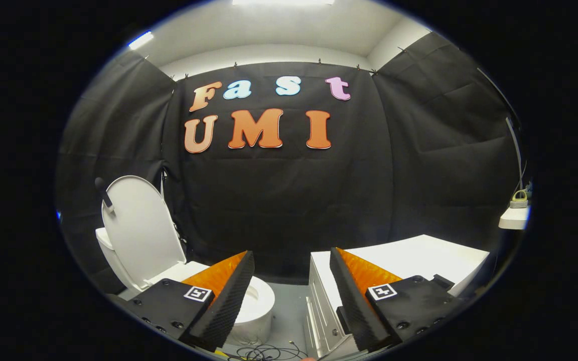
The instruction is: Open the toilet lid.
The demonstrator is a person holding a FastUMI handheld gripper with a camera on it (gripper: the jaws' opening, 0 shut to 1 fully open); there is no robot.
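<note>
The booth wall (289,200) of black cloth stands across the full background, meeting a pale ceiling (269,30) fitted with a bright light strip (283,2) at its top and a second light (141,40) toward the left corner. A white cabinet (409,260) with a flat top sits beyond the right finger; its front face, with drawer-like panels, drops to the grey floor (289,311). The toilet (254,306) stands beyond the left finger, against the left portion of the wall. The toilet lid (141,225) is raised and stands nearly upright, leaning back toward the tank (103,240), and the white bowl rim and seat lie exposed below it, partly hidden behind the left finger. A dark handle-like piece (103,193) projects at the upper left edge of the lid. The gripper (289,260) is held well clear of the toilet, with its two fingers spread wide apart and nothing between them; the jaws grip no object and touch neither the lid nor the cabinet. A small white shelf (514,218) is mounted at the far right, carrying a small item (519,200) too small to identify. Loose cables (264,352) lie on the floor between the finger bases.
</note>
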